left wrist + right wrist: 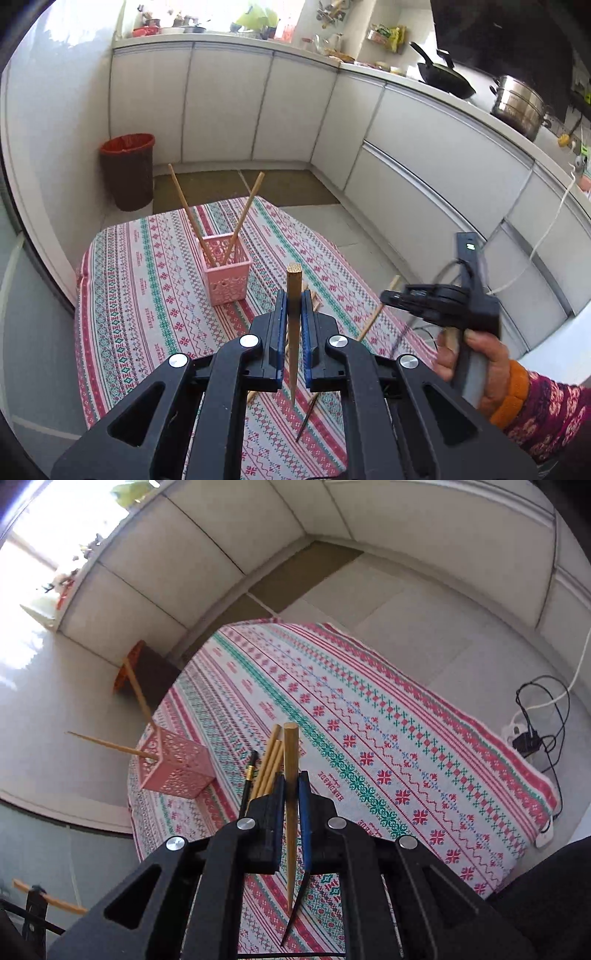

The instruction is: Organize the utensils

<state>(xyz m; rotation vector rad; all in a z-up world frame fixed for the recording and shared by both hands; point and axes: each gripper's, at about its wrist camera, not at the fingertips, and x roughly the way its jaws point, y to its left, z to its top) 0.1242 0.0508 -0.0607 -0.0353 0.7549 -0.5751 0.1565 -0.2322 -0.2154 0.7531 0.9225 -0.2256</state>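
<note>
I take the pink holder (227, 271) as my landmark: it stands near the middle of the desk (122, 295), well in from every edge of the cloth, with open cloth on all sides. Two chopsticks (242, 218) lean crossed in it, leaving its mouth free, I judge, for more. Beside it, toward me, loose chopsticks (271, 764) and one black one (248, 779) lie in a bunch, waiting. My left gripper (294, 306) has its jaws closed on a wooden chopstick (293, 295), lifted clear. My right gripper (291, 794), off to the holder's right, likewise clamps another chopstick (290, 760).
</note>
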